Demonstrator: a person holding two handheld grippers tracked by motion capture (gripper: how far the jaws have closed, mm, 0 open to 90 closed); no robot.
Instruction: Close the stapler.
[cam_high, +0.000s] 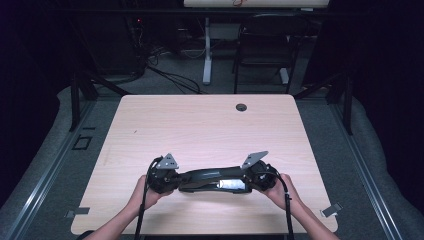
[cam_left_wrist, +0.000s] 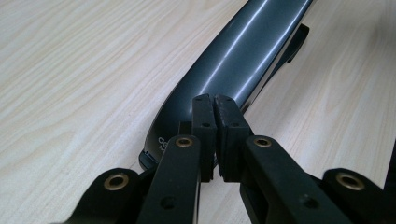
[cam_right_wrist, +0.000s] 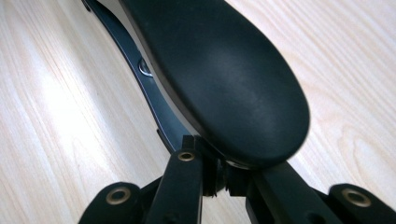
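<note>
The long black stapler-like tool (cam_high: 215, 180) lies on the table (cam_high: 200, 125) near the front edge, between both grippers. The left gripper (cam_left_wrist: 215, 105) looks closed against its glossy end; the right gripper (cam_right_wrist: 215, 179) is closed, maybe pinching the padded end

I work at a pale wood-grain counter (cam_high: 210, 125) with a round cable hole (cam_high: 241, 107) near its far edge. Grey carpet (cam_high: 45, 165) surrounds it. Beyond, a black chair (cam_high: 265, 45), a white desk leg (cam_high: 206, 50) and tangled floor cables (cam_high: 170, 75) sit in dim, dark-curtained gloom.
</note>
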